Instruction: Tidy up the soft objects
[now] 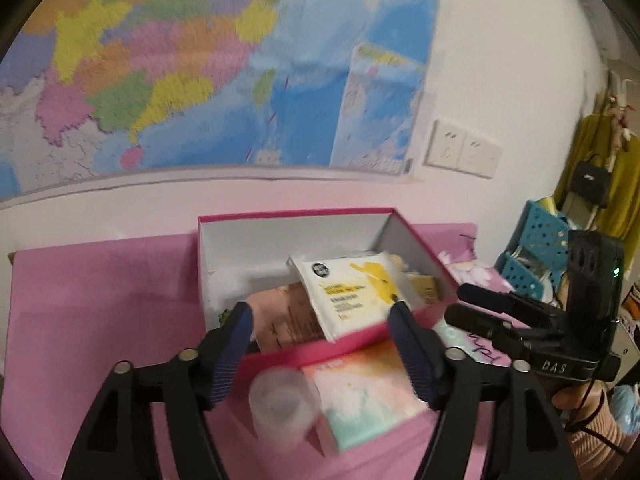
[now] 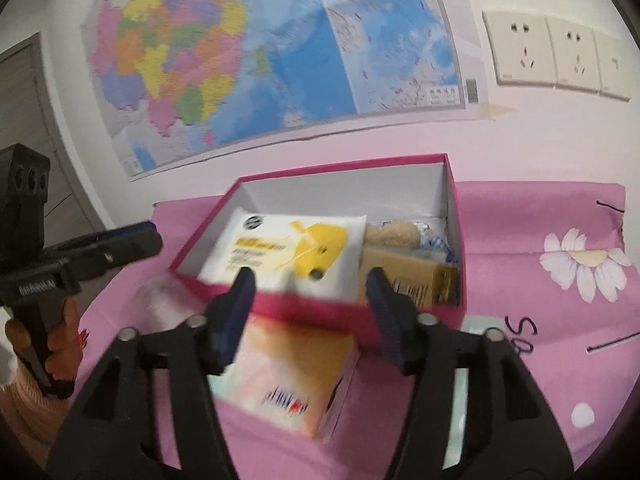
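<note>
An open pink box stands on the pink cloth. Inside lie a white and yellow wipes pack, a peach packet, a tan pack and a beige soft thing. A pastel tissue box lies in front of the box, with a clear plastic cup beside it. My left gripper is open and empty above the box's near wall. My right gripper is open and empty over the tissue box.
A map and wall sockets are on the wall behind. The pink flowered cloth covers the table. Blue baskets and a yellow garment stand at the right.
</note>
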